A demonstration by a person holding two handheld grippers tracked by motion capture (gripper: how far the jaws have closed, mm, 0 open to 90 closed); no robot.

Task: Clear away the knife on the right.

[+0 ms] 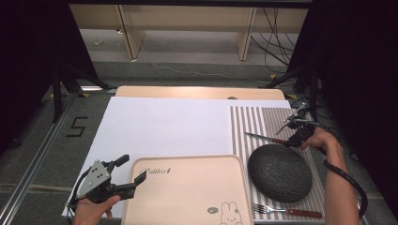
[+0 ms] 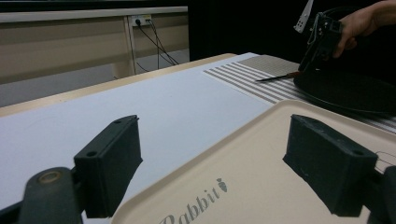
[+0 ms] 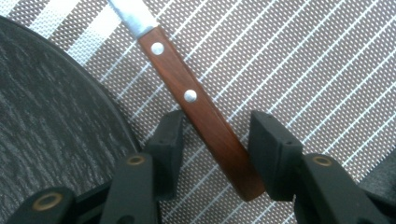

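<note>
Fingers (image 3: 170, 140) of the right gripper (image 3: 215, 144) stand apart astride the knife (image 3: 201, 112) handle (wooden, riveted) on the striped mat (image 3: 299, 65), far right beside the dark plate (image 1: 279, 172); left gripper (image 2: 229, 158) gapes over the tray (image 1: 187, 197).

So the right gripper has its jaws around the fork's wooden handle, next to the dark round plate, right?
Not the fork. The right gripper straddles the knife handle beside the dark round plate, as the right gripper view shows; the fork lies nearer the person.

Open left tongs (image 2: 224, 163) over beige tray (image 2: 261, 154); dark plate (image 2: 345, 91) beyond
</note>
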